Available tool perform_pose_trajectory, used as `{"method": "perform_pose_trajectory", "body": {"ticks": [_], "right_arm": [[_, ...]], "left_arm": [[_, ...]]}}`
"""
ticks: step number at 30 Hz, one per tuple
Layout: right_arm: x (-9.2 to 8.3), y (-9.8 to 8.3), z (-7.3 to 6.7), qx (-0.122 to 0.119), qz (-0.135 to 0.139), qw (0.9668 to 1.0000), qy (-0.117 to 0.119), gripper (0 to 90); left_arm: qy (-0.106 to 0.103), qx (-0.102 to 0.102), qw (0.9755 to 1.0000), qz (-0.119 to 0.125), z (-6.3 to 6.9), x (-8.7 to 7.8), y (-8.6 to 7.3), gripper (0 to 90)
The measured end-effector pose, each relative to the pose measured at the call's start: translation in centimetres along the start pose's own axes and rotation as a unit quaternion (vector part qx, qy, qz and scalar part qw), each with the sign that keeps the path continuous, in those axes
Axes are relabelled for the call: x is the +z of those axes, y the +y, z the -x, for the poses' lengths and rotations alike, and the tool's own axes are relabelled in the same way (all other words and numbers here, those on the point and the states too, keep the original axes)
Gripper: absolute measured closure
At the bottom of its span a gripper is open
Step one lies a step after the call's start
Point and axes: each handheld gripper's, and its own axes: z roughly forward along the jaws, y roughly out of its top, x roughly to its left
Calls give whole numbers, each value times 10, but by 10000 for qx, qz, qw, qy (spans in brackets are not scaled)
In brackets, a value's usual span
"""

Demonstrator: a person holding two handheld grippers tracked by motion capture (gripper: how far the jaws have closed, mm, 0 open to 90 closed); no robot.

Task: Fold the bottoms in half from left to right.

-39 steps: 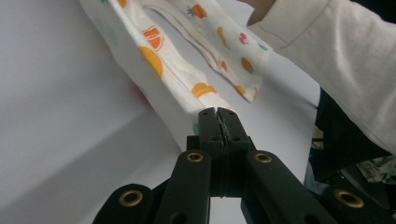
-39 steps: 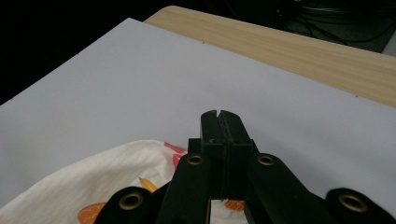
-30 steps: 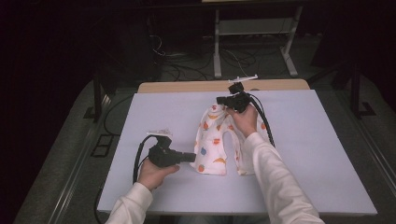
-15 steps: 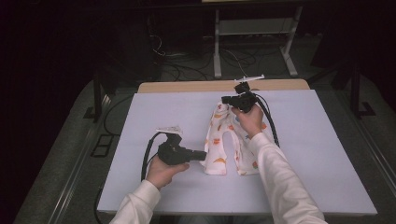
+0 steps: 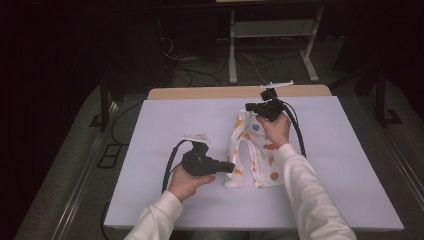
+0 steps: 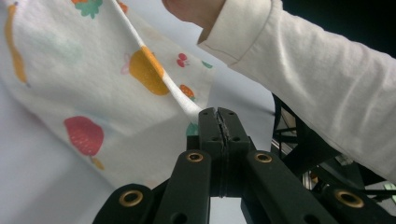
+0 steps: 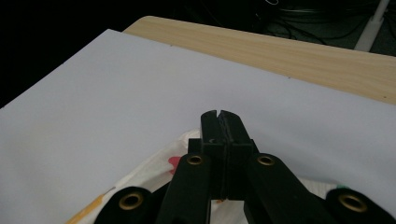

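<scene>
A small white garment with a fruit print (image 5: pixel 252 150) lies stretched along the white table cover (image 5: pixel 150 140). My left gripper (image 5: pixel 229 168) is shut on the garment's near left corner; in the left gripper view the closed jaws pinch a hem of the printed cloth (image 6: pixel 70 70), and the left gripper's (image 6: pixel 218 116) tips meet there. My right gripper (image 5: pixel 248 107) is shut on the garment's far end. In the right gripper view, the right gripper's (image 7: pixel 219 122) jaws are pressed together over the cloth (image 7: pixel 149 175). A white sleeve (image 6: pixel 317 74) crosses above the garment.
A strip of wooden tabletop (image 5: pixel 200 93) shows beyond the white cover's far edge. A small white tag-like thing (image 5: pixel 196 137) lies beside the left hand. Black cables (image 5: pixel 299 130) trail from both grippers. A white stand (image 5: pixel 270 30) and floor cables sit behind the table.
The right gripper has moved farther away and to the right, and the left gripper to the right, drawing the bunched garment out longer and flatter.
</scene>
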Motion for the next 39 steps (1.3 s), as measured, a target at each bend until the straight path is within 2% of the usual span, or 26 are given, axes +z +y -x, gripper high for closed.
{"method": "perform_pose_trajectory", "body": {"ticks": [8,12,25,39], "right_arm": [[-6,-2,10,38,6,10000,-31,881],[-7,-2,13,42,-7,10000,-16,880],[-13,-2,29,15,-80,10000,1,881],[-15,-4,60,300,-190,9993,133,880]], "left_arm": [[-131,0,9998,-140,3,19,7,891],[-141,-4,9997,-182,4,24,9,891],[-244,131,9987,-436,11,53,25,891],[-334,158,9977,-570,14,87,36,891]]}}
